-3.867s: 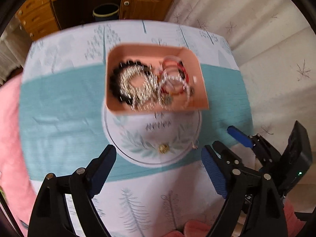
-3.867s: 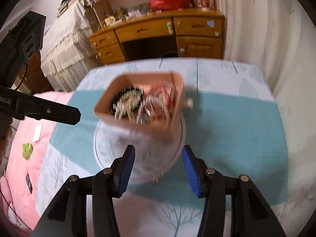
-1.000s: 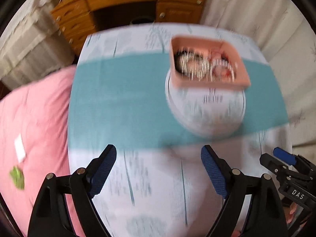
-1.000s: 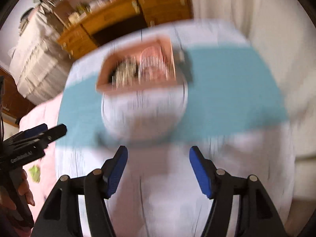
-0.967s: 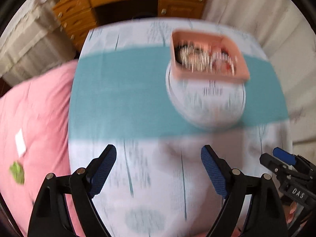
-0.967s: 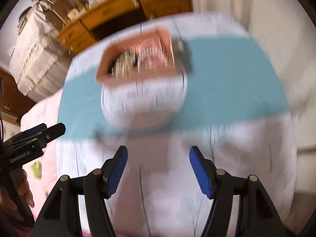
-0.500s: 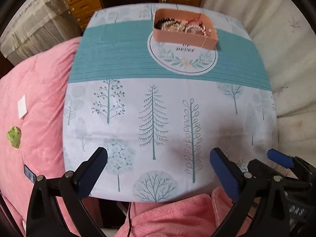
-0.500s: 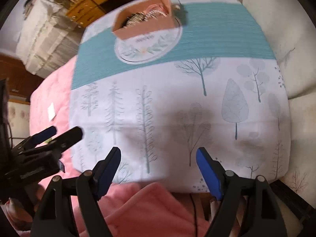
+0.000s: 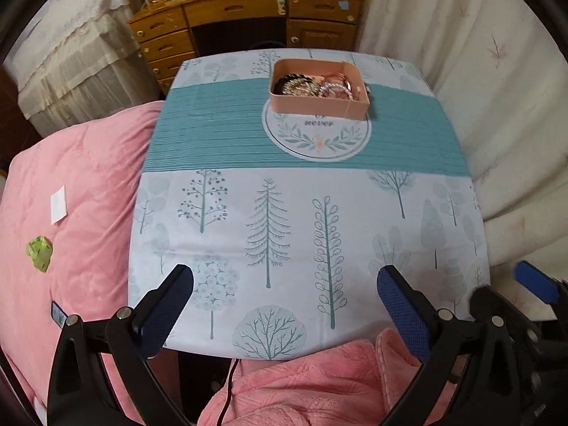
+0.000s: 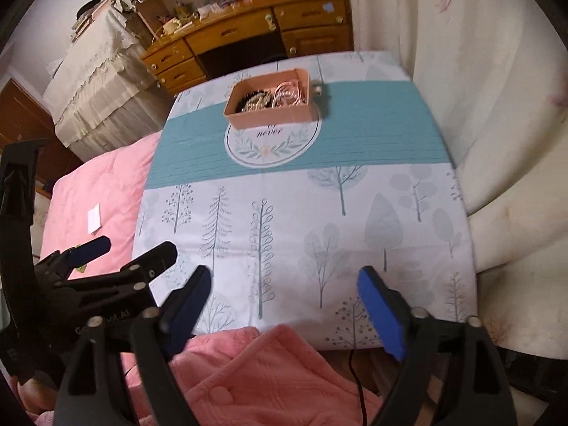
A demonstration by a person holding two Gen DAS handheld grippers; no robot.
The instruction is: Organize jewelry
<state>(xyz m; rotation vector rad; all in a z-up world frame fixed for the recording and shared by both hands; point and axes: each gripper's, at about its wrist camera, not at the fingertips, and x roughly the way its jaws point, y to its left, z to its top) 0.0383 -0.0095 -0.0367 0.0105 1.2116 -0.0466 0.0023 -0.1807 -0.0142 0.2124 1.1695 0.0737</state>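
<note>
Left wrist view: pink jewelry tray (image 9: 318, 106) sat at the tablecloth's (image 9: 301, 220) far end, touching a printed circle reading "never", well beyond the left gripper (image 9: 284, 305) and right gripper (image 10: 280, 309), both wide open and empty, the right's jaws having just been opening.

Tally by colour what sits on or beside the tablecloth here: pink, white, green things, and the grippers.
Pink: 1, the jewelry tray, bracelets piled inside, too tangled to count.
White: 1, paper slip on the pink blanket.
Green: 1, crumpled scrap on the same blanket.
Black with blue fingers: 2, left gripper and right gripper, both open and empty.
Total: 5
</note>
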